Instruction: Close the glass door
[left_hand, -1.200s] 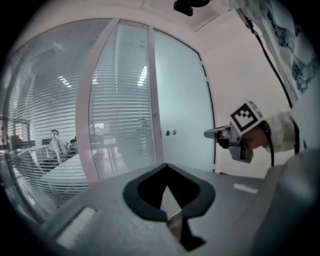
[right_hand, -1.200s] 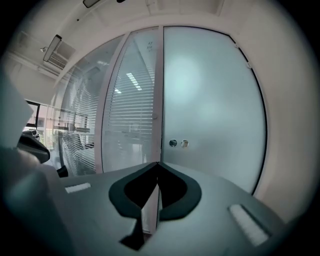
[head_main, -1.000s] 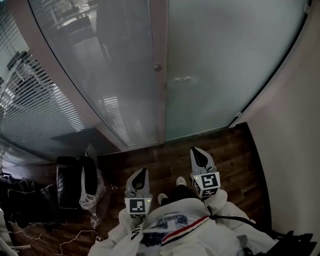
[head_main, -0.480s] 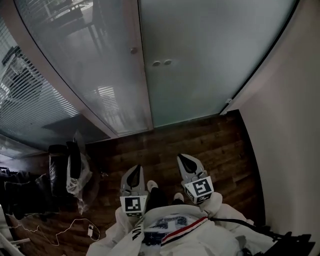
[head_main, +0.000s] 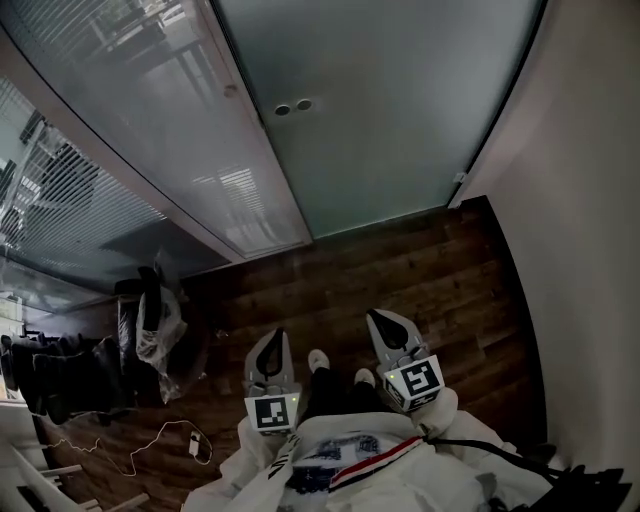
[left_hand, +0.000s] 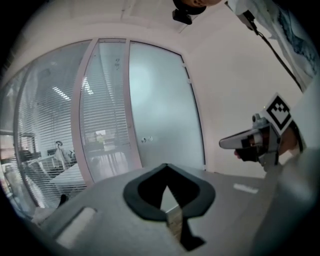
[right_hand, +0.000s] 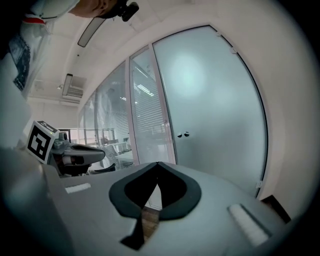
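Holds left tool (head_main: 275, 340) and right tool (head_main: 383, 320) closed and empty, well apart from the frosted glass door (head_main: 400, 110).

**Three cameras, one glass door**

The head view looks steeply down from above the person, with the left gripper (head_main: 277, 338) and right gripper (head_main: 386, 322) low in frame, the wooden floor (head_main: 420, 270) ahead and the glass door (head_main: 400, 120) beyond. Each gripper view sits just behind its own jaws and faces nearly level at that door from well back. All three share the door's two round fittings (head_main: 292, 106); each gripper view also catches the other gripper at its edge.
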